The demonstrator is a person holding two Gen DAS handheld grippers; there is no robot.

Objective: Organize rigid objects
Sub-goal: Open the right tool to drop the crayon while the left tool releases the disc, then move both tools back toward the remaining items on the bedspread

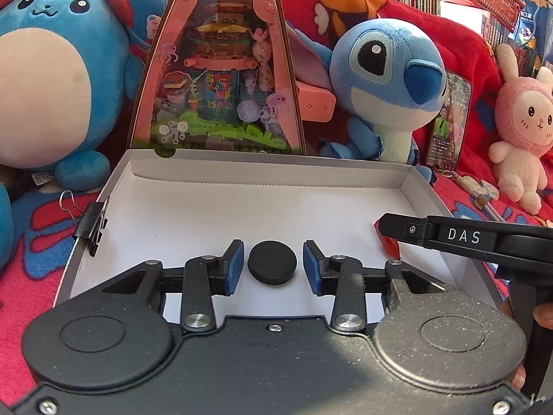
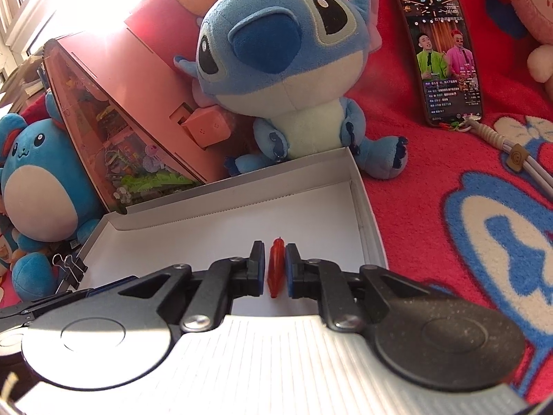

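Note:
A shallow white cardboard box [image 1: 242,207] lies open on a red blanket. A black round disc [image 1: 272,262] rests flat on the box floor. My left gripper [image 1: 272,252] is open, its blue pads [image 1: 232,266] flanking the disc with a gap on each side. A small red translucent piece [image 2: 276,269] stands on edge near the box's right wall [image 2: 363,214]. My right gripper [image 2: 275,252] is open around it, jaws narrow: a thin gap shows on the left, and the piece leans on the right pad. In the left wrist view, the right gripper [image 1: 390,230] reaches in from the right over the red piece [image 1: 390,247].
A black binder clip [image 1: 91,231] grips the box's left wall. Behind the box stand a pink display case [image 1: 217,69], a blue alien plush [image 1: 387,79] and a round blue plush [image 1: 52,79]. A phone [image 2: 446,52], a cable [image 2: 532,169] and a pink bunny plush [image 1: 522,128] lie to the right.

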